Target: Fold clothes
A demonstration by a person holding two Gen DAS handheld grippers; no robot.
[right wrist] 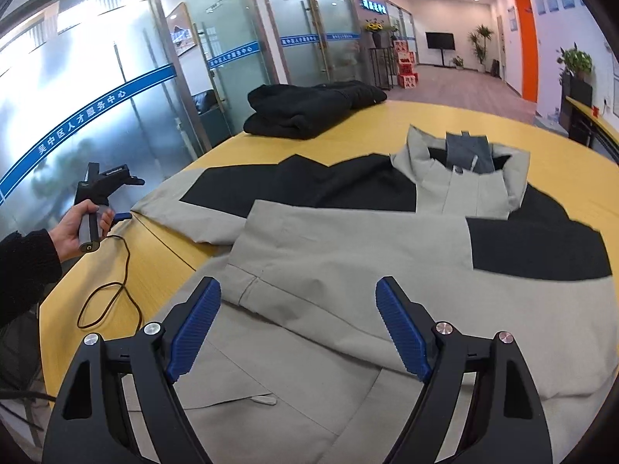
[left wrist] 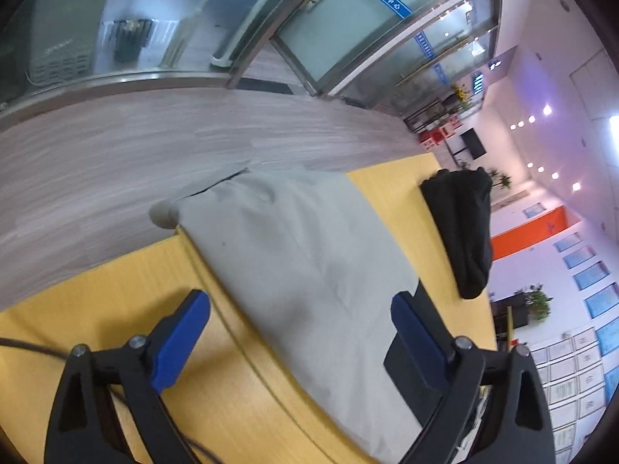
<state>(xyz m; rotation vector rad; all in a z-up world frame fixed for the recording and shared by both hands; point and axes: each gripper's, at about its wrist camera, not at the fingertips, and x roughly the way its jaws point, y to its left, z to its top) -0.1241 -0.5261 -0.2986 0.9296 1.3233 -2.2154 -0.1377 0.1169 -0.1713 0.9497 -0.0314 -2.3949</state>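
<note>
Grey and black jacket (right wrist: 348, 255) spread flat on the yellow surface (right wrist: 445, 120), its sleeve (left wrist: 294, 263) running ahead between your left gripper (left wrist: 300, 311) fingers, jaws apart, your right gripper (right wrist: 298, 294) spread wide over its body, folded black garment (right wrist: 309, 106) well beyond.

Jacket (right wrist: 348, 255) spread on table (right wrist: 445, 120); folded garment (right wrist: 301, 110) behind it, perhaps at the edge.

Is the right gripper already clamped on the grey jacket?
No: the right gripper hangs open above the grey jacket, its blue pads wide apart.
</note>
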